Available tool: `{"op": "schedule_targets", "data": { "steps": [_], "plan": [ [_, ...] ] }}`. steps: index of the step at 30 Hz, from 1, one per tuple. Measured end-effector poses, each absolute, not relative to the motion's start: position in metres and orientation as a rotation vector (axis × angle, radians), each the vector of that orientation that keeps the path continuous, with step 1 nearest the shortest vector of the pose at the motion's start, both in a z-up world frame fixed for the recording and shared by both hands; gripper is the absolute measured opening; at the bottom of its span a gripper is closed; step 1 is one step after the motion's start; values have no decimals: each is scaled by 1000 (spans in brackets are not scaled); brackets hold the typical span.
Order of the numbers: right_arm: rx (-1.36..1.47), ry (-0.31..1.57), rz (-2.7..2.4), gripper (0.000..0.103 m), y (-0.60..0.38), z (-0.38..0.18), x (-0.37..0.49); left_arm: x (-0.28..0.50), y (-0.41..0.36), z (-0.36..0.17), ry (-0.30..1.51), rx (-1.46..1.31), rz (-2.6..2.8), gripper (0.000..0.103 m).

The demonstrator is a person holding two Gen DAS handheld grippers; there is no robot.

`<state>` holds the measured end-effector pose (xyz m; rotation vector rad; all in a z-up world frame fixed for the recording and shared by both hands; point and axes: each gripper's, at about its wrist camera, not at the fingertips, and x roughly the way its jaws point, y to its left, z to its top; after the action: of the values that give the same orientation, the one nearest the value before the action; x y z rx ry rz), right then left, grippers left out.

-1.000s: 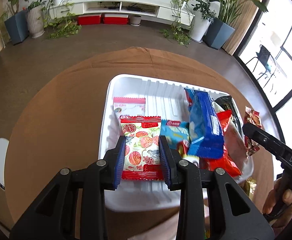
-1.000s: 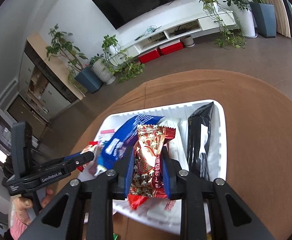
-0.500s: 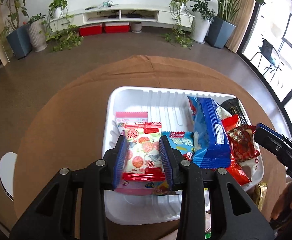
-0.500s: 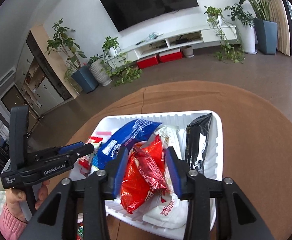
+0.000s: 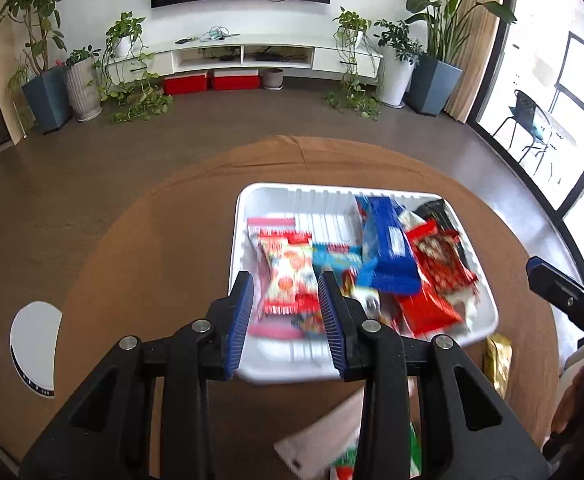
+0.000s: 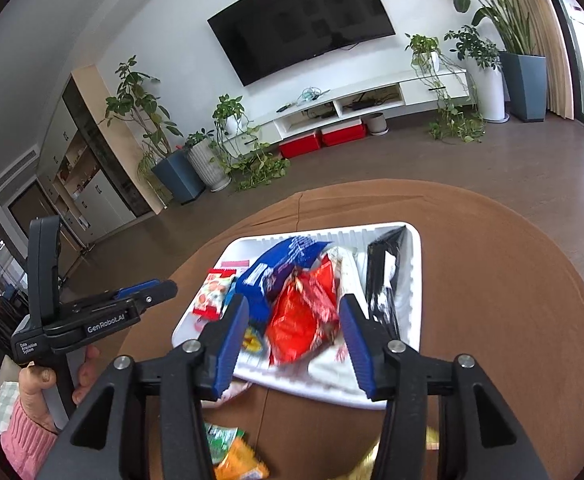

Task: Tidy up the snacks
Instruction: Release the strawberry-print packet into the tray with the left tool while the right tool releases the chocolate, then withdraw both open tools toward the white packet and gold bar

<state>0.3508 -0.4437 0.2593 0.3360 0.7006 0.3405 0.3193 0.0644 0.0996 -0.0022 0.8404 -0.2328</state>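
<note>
- Snacks lie loose on the brown round table (image 6: pixel 492 280) at its nearest edge: an orange packet (image 6: pixel 240 465) and a green one (image 6: pixel 220 438) in the right wrist view, a gold packet (image 5: pixel 497 362) just off the tray's near right corner in the left wrist view.
- Left gripper (image 5: pixel 285 312) hangs above the near edge of the white tray (image 5: pixel 275 194), jaws parted and holding nothing; the gap frames the red-and-white fruit-print packet (image 5: pixel 287 276) lying below.
- Right gripper (image 6: pixel 294 336) sits over the tray's near rim with jaws spread wide and empty; between them shows a red packet (image 6: pixel 298 322) resting on the pile.
- Inside the tray, snacks crowd the near and right parts. A blue bag (image 5: pixel 386 254) leans across the middle, a red patterned packet (image 5: pixel 442 266) lies to its right, and a black packet (image 6: pixel 384 280) runs along the right wall.
- A pink-edged packet (image 5: pixel 271 223) lies flat just behind the fruit-print one, by the left wall.
- The tray's far left floor is bare ribbed plastic.
- Beyond the table: brown floor, potted plants (image 5: pixel 47 80), a low white TV console (image 5: pixel 251 50) with red boxes (image 5: pixel 211 82) under it, and a dark wall-mounted screen (image 6: pixel 304 28).
</note>
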Motion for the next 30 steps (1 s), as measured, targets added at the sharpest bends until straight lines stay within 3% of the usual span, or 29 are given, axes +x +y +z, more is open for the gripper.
{"op": "schedule_targets", "data": {
  "steps": [15, 30],
  "plan": [
    [309, 701, 305, 57, -450, 254, 253, 204, 68, 80, 885, 35, -252, 33],
    [343, 748, 259, 58, -459, 225, 209, 162, 54, 80, 893, 76, -286, 33]
  ]
}}
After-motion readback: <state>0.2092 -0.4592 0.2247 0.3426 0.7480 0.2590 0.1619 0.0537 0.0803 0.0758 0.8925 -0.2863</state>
